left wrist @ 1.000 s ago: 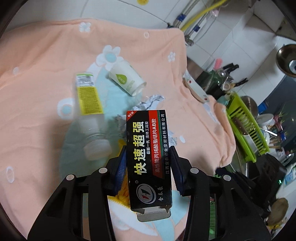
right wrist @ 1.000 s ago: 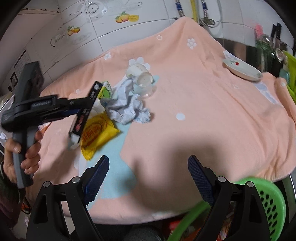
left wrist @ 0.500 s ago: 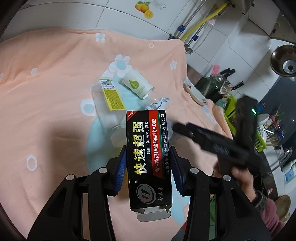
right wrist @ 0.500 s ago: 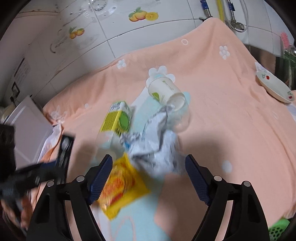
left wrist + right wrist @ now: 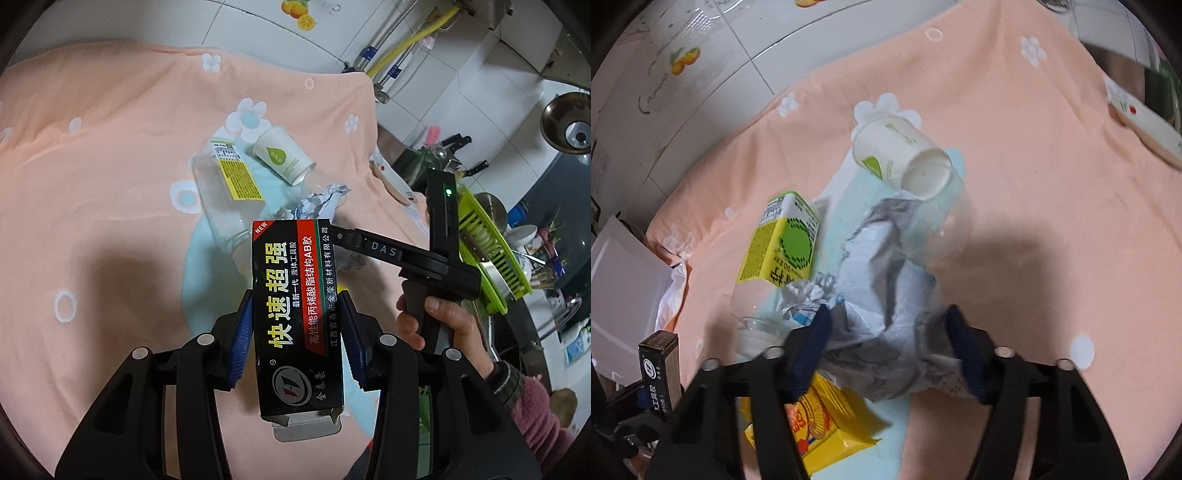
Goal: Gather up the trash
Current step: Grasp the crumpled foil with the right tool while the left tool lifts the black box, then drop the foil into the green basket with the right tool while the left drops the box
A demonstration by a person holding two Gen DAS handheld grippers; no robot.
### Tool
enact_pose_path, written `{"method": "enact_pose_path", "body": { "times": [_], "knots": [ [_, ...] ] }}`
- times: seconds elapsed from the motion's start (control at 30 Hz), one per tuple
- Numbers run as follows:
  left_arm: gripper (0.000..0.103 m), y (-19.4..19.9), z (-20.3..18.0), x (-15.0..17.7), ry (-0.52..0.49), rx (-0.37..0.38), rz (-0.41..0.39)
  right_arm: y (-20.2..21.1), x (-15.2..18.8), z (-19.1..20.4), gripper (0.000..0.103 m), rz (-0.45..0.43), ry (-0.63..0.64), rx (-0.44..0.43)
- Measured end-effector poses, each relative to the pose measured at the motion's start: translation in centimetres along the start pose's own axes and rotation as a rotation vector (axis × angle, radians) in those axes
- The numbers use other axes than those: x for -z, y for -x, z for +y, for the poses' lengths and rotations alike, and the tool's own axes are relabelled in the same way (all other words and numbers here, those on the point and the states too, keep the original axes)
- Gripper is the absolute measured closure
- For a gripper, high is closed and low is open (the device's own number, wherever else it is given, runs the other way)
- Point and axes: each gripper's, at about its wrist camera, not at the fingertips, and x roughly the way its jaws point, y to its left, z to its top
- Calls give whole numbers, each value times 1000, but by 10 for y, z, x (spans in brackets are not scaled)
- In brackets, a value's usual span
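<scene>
My left gripper is shut on a black glue box with yellow lettering, held upright above the cloth; the same box shows at the lower left of the right wrist view. My right gripper is closing, and a crumpled grey-white paper wad fills the gap between its blue pads, touching both. Beyond the wad lie a tipped white paper cup and a clear bottle with a yellow-green label. A yellow snack packet lies under the left finger. A hand holds the right tool.
A peach flowered cloth covers the table. A white dish sits at its right edge, with a green dish rack and kitchenware beyond. Tiled wall and pipes stand behind. A white board is at the left.
My right gripper moved forward over the trash pile and narrowed its jaws around the crumpled wad. The left gripper drifted back a little, still holding the glue box.
</scene>
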Motion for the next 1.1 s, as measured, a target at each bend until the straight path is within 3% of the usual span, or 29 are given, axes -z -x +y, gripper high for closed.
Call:
{"method": "enact_pose_path", "body": {
  "times": [0.27, 0.8, 1.1],
  "knots": [
    [59, -4, -9, 3, -17, 15, 7, 26, 8, -5, 86, -49, -30, -32],
    [59, 3, -46, 8, -70, 60, 0, 113, 32, -7, 90, -212, 12, -10],
    [59, -8, -87, 19, -128, 128, 42, 182, 72, -34, 90, -285, 7, 72]
  ]
}}
